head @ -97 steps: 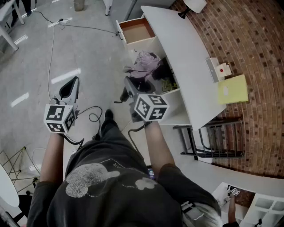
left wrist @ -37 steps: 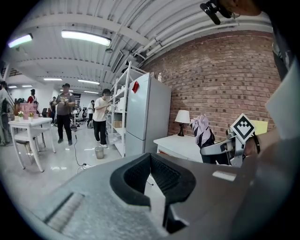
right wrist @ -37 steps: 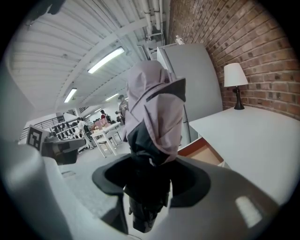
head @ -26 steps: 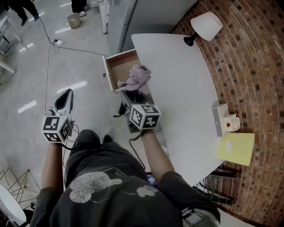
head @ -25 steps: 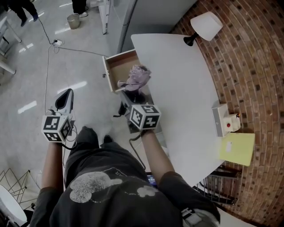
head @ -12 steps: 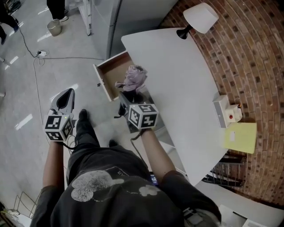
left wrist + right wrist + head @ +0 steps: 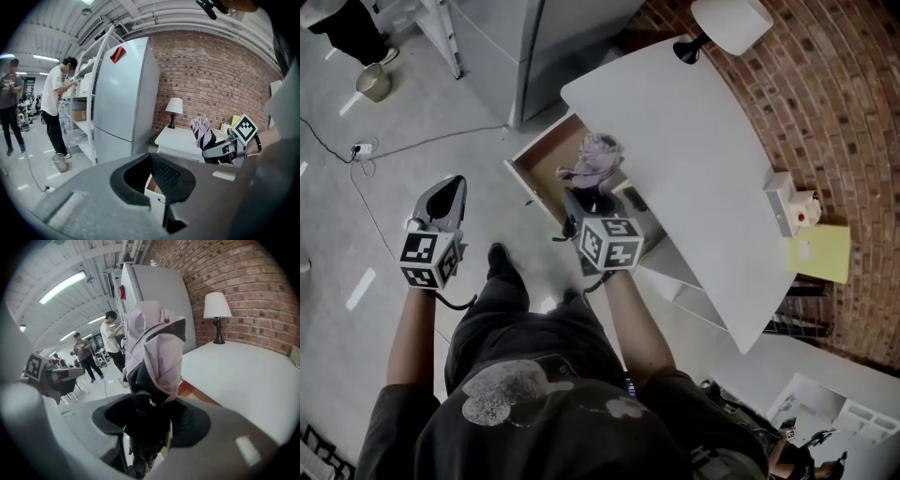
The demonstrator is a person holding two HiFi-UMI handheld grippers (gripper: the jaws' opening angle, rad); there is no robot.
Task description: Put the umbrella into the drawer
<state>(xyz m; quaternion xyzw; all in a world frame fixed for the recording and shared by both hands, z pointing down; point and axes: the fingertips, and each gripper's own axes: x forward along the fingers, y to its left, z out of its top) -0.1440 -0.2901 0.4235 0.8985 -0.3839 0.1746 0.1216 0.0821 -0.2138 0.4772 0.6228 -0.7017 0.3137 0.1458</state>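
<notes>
Snag risk: our right tongs [image 7: 150, 408] grip the lilac folded fabric umbrella [image 7: 154, 348]; loose canopy may catch the wooden drawer [image 7: 547, 165] rim; left tongs [image 7: 457, 180] closed.

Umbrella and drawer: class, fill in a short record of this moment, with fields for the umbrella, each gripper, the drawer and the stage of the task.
Umbrella: folded, lilac and black, held upright
Right gripper: shut on the umbrella's black lower end
Left gripper: shut, nothing in it, out over the floor
Drawer: pulled open from the white desk, brown inside
Stage: umbrella is above the drawer in the head view, not yet laid in it
</notes>
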